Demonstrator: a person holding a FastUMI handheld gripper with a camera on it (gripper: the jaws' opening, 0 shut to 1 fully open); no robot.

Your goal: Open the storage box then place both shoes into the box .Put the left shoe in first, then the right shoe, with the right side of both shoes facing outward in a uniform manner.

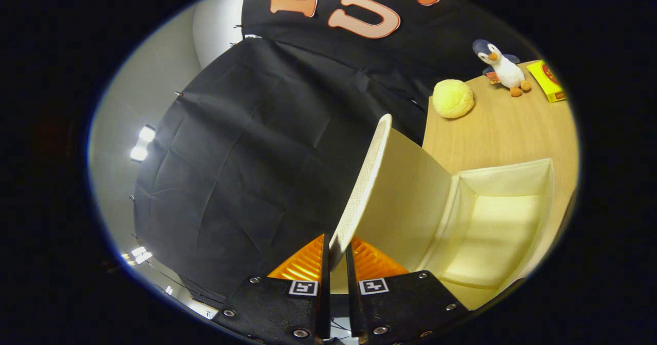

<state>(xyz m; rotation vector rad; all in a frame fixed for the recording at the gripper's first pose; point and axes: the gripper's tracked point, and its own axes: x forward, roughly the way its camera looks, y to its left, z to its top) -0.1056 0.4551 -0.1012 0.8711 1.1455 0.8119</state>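
Note:
The cream fabric storage box (508,180) stands on the wooden table with its inside bare and open to view. Its lid (362,180) is swung up, standing on edge beside the box opening. My gripper (336,257) is shut on the lid's near edge, one finger on each face of it. The view is tilted, so the table runs up the right side beyond the fingers.
On the wooden table (493,129) beyond the box lie a yellow round plush (452,98), a penguin toy (502,66) and a yellow carton (549,80). Black cloth hangs to the left of the lid, with ceiling lights (142,144) further left.

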